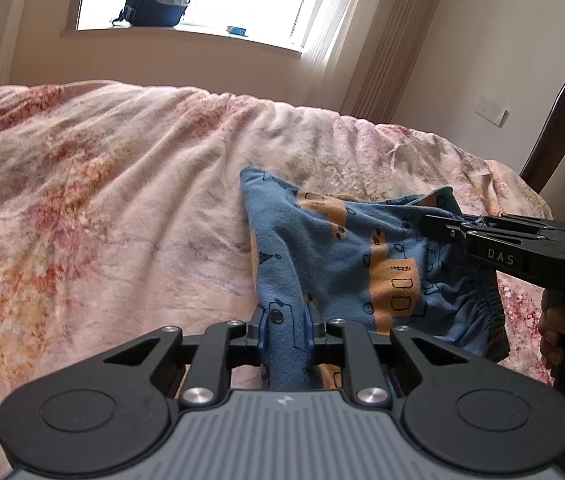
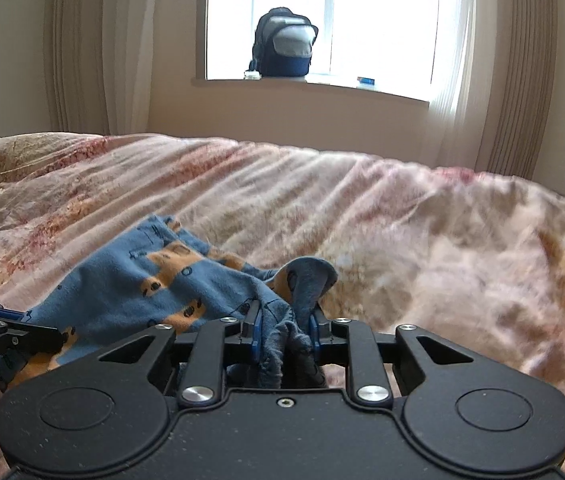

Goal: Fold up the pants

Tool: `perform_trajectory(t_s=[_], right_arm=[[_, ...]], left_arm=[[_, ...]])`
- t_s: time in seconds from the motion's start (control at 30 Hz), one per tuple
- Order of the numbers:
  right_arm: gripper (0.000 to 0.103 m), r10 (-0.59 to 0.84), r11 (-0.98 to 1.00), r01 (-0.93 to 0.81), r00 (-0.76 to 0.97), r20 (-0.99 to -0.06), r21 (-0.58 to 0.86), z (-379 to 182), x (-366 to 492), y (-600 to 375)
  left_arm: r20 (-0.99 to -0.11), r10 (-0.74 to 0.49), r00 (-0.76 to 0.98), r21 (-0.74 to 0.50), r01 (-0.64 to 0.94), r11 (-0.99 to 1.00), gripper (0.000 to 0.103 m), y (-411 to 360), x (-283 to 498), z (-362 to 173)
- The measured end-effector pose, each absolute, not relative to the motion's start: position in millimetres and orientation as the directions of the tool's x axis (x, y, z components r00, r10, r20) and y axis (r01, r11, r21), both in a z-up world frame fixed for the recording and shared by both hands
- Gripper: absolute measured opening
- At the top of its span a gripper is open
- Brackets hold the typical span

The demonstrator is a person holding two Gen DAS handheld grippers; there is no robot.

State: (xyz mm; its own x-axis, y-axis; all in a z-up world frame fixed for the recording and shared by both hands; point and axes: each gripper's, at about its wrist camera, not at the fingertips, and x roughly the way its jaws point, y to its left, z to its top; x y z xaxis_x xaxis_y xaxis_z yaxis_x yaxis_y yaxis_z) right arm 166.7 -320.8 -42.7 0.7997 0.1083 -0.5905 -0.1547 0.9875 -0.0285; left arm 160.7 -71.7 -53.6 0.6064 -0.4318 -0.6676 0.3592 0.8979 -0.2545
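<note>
1. My left tongs (image 1: 285, 316) are clamped narrow on a bunched fold of the blue pyjama pants (image 1: 322, 248), the cloth running between the pads and back under the body of the tool.
2. My right tongs (image 2: 284, 320) are likewise closed on a thick gather of the same pants (image 2: 122, 280); the elastic waistband (image 1: 482, 312) hangs just below that grip in the left wrist view. A hand (image 1: 554, 336) holds the handle at the frame edge.
3. Location: the pants sag slack between the two tongs, crumpled, over the floral bedspread (image 1: 102, 200). Their far corner appears to rest on the cover; I cannot confirm how much of the rest is clear of it.
4. Stage, in my judgement: early. The garment is gathered, not yet laid flat, and no clean fold is visible.
5. Recommended handling: draw the two tongs apart until the slack is taken up, then lay the cloth down flat on open bedspread ahead.
6. Risk: both grips hold bunched layers, not a single edge. A pull may drag creases into the fold, so regripping at the waistband corners would be sounder.
7. Backpack (image 2: 284, 42) on the sill and the chair (image 1: 562, 128) are well apart from the work.
</note>
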Motion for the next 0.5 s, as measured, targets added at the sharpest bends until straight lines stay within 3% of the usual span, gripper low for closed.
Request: perform_trajectory(t_s=[0.5], right_arm=[[0.019,0.082,0.984,-0.141,0.902,-0.424,-0.111,-17,172,-305]], left_arm=[[-0.595,-0.401,0.696,-0.197,0.357,0.913,0.018,-71,179,-22]])
